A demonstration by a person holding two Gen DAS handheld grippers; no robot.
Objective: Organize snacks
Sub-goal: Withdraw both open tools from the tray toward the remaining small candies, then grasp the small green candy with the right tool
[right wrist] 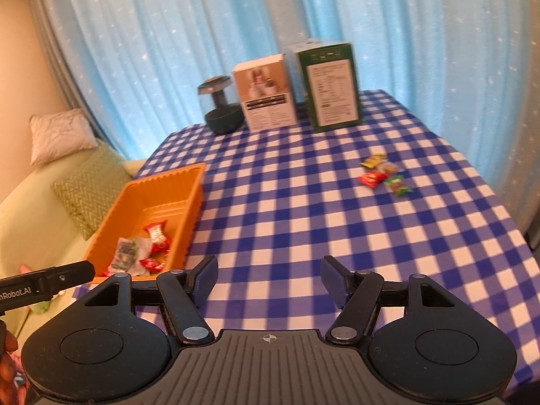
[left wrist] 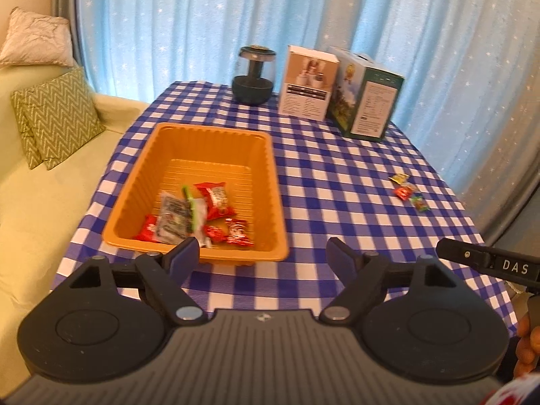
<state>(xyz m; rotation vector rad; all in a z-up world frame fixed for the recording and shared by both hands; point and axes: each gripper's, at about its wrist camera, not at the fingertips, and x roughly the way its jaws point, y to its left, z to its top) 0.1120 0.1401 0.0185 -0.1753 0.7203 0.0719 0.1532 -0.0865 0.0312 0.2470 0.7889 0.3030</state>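
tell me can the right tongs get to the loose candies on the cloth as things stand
Probably yes: the right tongs are open and empty, and only bare checked cloth lies between them and the loose candies.

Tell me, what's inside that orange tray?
The orange tray holds several wrapped snacks, mostly red plus one silvery packet with a green strip. They overlap, so anything underneath is hidden. The left claw's finger covers the tray's near edge.
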